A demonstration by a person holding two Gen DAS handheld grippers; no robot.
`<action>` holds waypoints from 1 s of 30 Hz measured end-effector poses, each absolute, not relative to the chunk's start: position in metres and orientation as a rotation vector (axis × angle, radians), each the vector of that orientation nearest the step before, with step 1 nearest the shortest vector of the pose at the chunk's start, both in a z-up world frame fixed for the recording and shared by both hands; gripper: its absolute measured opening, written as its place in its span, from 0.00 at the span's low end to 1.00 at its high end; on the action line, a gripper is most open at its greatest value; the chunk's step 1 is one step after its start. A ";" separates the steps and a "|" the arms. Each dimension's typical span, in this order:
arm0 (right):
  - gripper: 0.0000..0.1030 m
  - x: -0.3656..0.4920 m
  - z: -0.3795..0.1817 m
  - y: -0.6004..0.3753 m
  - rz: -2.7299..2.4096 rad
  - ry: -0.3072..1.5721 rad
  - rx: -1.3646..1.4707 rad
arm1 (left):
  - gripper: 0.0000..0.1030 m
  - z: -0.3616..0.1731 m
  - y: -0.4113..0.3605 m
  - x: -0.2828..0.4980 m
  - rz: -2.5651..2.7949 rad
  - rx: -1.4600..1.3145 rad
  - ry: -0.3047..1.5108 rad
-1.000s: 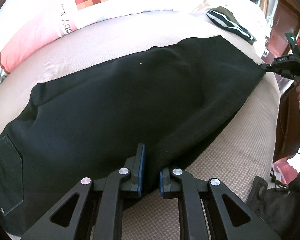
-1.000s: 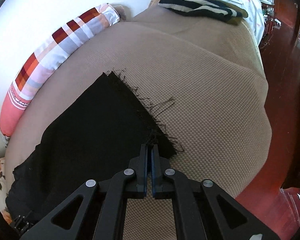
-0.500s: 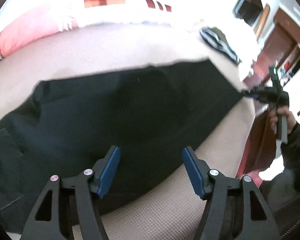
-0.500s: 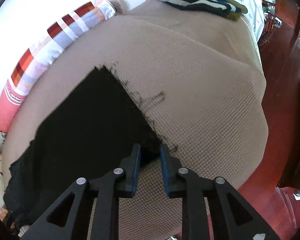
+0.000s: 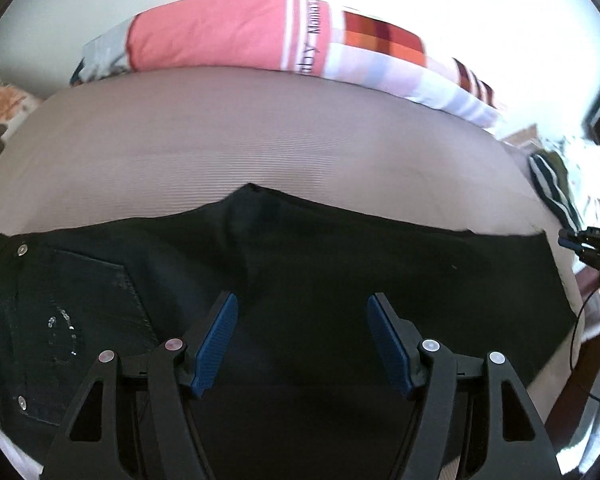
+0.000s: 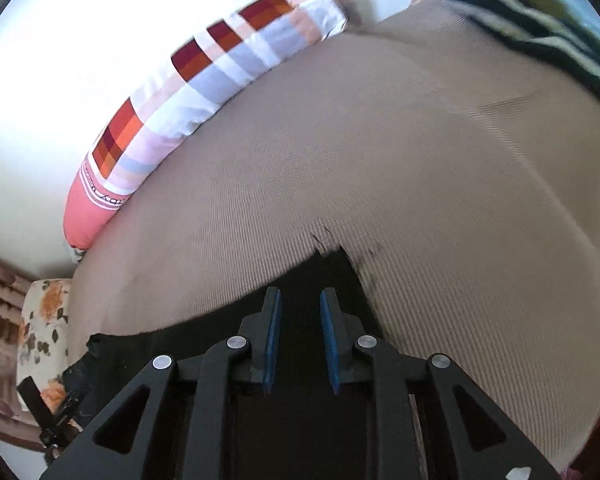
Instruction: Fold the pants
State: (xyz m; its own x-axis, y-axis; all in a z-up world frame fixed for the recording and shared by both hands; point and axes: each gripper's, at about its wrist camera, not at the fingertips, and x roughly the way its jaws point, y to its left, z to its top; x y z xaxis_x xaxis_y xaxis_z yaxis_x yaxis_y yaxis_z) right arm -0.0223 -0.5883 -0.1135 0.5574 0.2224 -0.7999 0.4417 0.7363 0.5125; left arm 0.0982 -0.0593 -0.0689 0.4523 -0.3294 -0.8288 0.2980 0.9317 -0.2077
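Note:
Black pants (image 5: 340, 264) lie flat along the beige bed (image 5: 220, 140), back pocket (image 5: 72, 320) at the left, frayed leg hem at the right. My left gripper (image 5: 300, 320) is open wide and empty above the middle of the pants. The right gripper (image 5: 580, 240) shows at the far right edge of the left wrist view, beyond the hem. In the right wrist view my right gripper (image 6: 299, 320) is open and empty over the hem end of the pants (image 6: 324, 276).
A pink and checkered pillow (image 5: 260, 36) lies along the wall at the back of the bed. A striped dark garment (image 6: 540, 36) sits on the far end of the bed. A floral cushion (image 6: 44, 332) is at the left. Red wooden floor lies beyond the bed's right edge.
Both grippers let go of the pants and opened. The left gripper swung left over the middle of the pants. The right gripper now sits over the hem, jaws wider.

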 end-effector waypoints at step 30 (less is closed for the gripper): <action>0.03 0.000 -0.143 -0.601 -0.028 1.031 0.714 | 0.66 -0.081 -0.067 0.116 -0.287 0.026 1.074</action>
